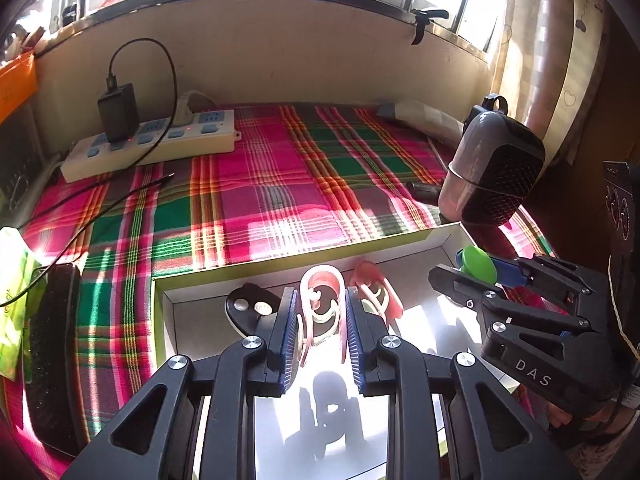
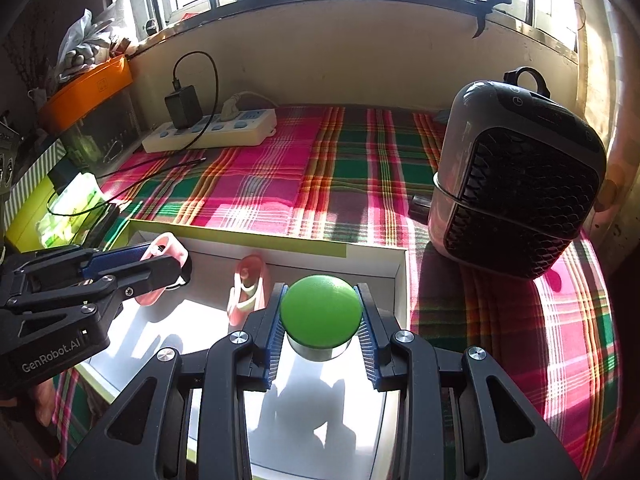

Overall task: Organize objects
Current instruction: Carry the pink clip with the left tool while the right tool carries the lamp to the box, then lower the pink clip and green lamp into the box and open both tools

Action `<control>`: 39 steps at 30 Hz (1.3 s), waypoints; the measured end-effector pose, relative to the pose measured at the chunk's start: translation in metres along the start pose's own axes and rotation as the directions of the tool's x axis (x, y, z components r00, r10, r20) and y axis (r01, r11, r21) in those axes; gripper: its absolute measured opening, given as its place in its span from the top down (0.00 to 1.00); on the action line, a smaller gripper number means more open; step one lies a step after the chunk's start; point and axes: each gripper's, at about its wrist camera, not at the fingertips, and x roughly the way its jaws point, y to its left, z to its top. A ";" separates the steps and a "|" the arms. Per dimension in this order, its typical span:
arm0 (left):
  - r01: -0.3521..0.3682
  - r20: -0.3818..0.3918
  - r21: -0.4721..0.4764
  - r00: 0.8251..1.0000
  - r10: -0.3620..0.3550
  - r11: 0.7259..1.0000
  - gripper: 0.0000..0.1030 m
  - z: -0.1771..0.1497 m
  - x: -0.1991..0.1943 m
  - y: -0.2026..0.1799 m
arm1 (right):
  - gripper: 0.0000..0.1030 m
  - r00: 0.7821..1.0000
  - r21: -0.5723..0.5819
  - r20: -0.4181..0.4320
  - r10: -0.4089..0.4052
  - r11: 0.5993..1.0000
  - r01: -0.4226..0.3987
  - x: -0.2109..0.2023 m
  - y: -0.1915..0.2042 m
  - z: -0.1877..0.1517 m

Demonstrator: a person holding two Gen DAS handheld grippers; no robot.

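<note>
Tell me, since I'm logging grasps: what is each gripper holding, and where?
Left gripper clamps a pink clip by its two sides. Right gripper clamps a green-capped jar across the sides of its cap.

Right tool [image 1: 476,280] reads "DAS"; left tool [image 2: 176,268] reads "GenRobot.AI".

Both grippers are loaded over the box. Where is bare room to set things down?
Widest free patch: plaid cloth between power strip, heater and box back wall. Box floor's sunlit right part is bare. Crowded: box's back left, with pink clip.

Plaid-covered table [image 1: 280,184] with open box [image 1: 280,268]
</note>
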 end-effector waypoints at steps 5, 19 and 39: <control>-0.006 -0.013 0.012 1.000 0.006 1.000 0.79 0.003 0.012 -0.001 | 0.67 1.000 -0.015 -0.011 0.006 1.000 -0.006 0.009 0.001 0.006; -0.019 -0.066 0.037 0.998 0.021 0.999 0.79 0.004 0.035 -0.005 | 0.67 0.999 -0.018 -0.041 0.024 1.000 -0.025 0.025 -0.001 0.010; -0.029 -0.085 0.042 0.996 0.033 0.999 0.79 0.005 0.039 -0.007 | 0.67 0.997 -0.009 -0.078 0.010 1.000 -0.010 0.033 -0.001 0.011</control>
